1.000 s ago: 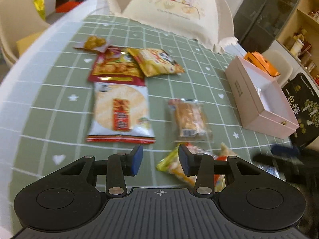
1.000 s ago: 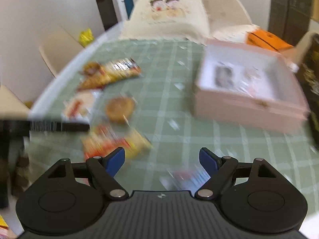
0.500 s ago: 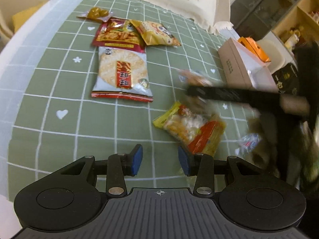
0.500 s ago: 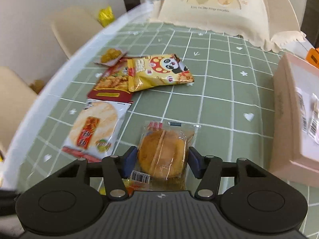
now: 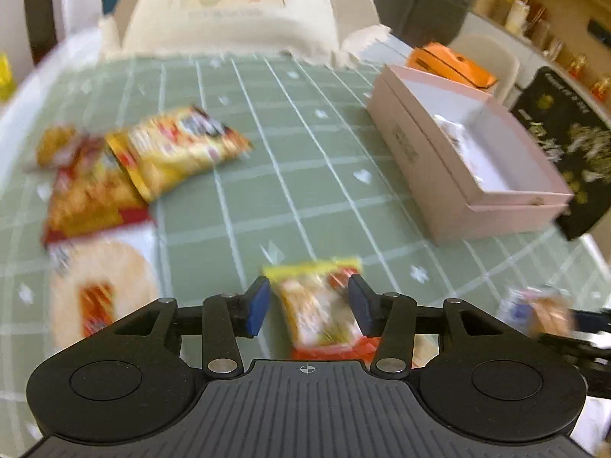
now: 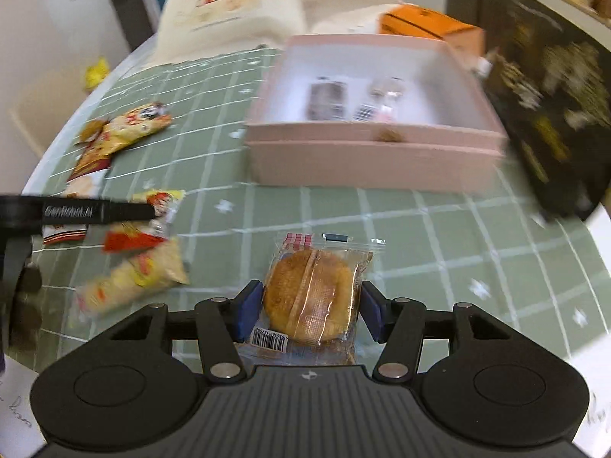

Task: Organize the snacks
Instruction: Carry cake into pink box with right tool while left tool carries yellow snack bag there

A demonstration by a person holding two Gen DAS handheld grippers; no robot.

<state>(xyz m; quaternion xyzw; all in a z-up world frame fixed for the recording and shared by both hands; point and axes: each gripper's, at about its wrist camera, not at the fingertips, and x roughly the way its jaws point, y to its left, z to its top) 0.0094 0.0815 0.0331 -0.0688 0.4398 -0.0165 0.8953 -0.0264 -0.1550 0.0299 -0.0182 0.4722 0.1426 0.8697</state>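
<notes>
Right wrist: wrapped cake (image 6: 311, 297) between right tongs (image 6: 310, 315).

A sage-green tablecloth (image 6: 420, 236) gridded in white carries a pale pink box (image 6: 374, 160) at twelve o'clock, a golden-brown cake (image 6: 311, 301) in clear wrap, and yellow-and-red packets (image 5: 179, 149) at ten o'clock.
</notes>
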